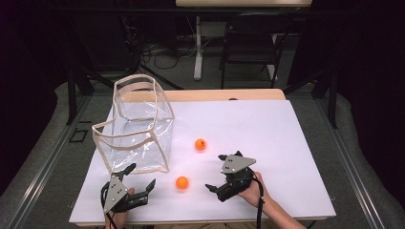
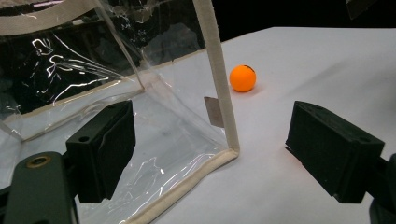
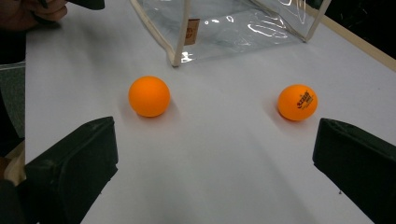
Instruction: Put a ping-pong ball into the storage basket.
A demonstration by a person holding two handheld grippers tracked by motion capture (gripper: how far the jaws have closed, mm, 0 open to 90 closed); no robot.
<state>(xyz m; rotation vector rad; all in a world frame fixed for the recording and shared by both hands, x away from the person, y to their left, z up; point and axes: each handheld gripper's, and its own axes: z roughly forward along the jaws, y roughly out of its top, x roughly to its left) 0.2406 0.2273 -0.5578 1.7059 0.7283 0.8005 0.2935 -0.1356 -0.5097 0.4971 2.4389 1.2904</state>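
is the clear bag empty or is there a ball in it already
Empty. The clear bag holds nothing behind its see-through walls; both orange balls lie outside it on the white table.

A plain orange ping-pong ball (image 1: 182, 182) lies on the white desk (image 1: 267, 143) near the front edge. A second orange ping-pong ball with dark print (image 1: 200, 144) lies farther back and slightly right, well apart from the first. A clear plastic bag with beige trim (image 1: 136, 126) stands open-topped at the left, just beyond the near ball.
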